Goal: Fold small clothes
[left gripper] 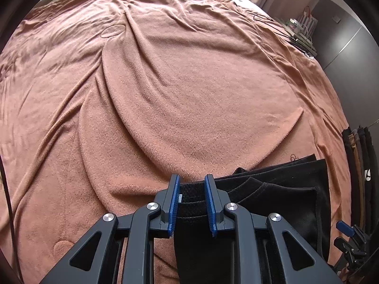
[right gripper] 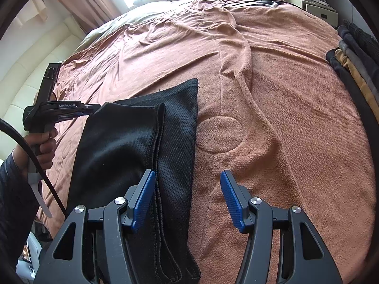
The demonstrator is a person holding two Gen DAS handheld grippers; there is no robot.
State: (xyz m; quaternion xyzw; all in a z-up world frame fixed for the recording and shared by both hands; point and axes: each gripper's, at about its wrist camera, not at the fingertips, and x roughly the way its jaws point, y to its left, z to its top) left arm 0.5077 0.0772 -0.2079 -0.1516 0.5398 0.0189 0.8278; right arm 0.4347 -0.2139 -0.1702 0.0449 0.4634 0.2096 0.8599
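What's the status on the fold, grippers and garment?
Left gripper straddling black garment's edge, pads not clearly clamped. Right gripper open, empty, over garment's near end. Garment partly folded on orange blanket. Nothing in the way.

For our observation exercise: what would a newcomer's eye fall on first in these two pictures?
First, the black garment, partly folded on the wide orange blanket that covers the bed. Next, the blue-padded left gripper at the garment's edge, cloth between its narrowed fingers, while the right gripper hangs open over the garment's hem. A stack of folded clothes sits at the blanket's right edge.
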